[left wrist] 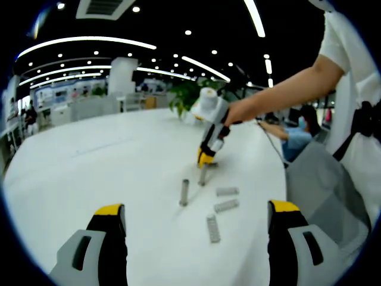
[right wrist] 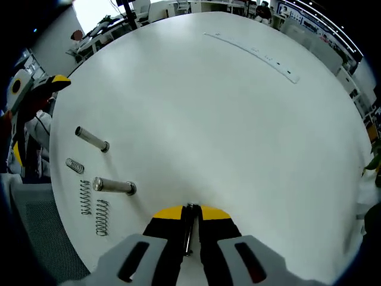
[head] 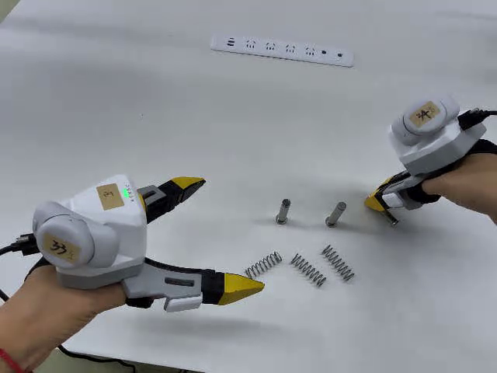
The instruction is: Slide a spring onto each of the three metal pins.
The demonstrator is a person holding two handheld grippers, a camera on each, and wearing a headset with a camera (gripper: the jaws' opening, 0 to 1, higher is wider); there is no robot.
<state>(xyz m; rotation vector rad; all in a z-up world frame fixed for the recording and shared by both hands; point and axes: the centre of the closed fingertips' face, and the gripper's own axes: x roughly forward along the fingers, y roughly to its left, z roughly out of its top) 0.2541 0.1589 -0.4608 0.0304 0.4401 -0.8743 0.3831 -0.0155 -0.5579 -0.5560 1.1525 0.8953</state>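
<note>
Both jaws of the right claw [head: 377, 202] were pressed together on one metal pin [head: 391, 220], which poked out below its yellow tips. Just beside that claw, toward the left claw [head: 227, 233], a second pin [head: 335, 214] and a third pin [head: 283, 210] stood upright and apart on the white tabletop [head: 155, 116]. The left claw gaped wide, holding nothing. Three springs [head: 263, 264] [head: 308, 270] [head: 338, 263] lay loose, the nearest just off its lower tip. Well beyond both claws lay a power strip [head: 281, 50].

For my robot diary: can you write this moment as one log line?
left gripper open | right gripper shut on pin | two pins standing | three springs lying loose
</note>
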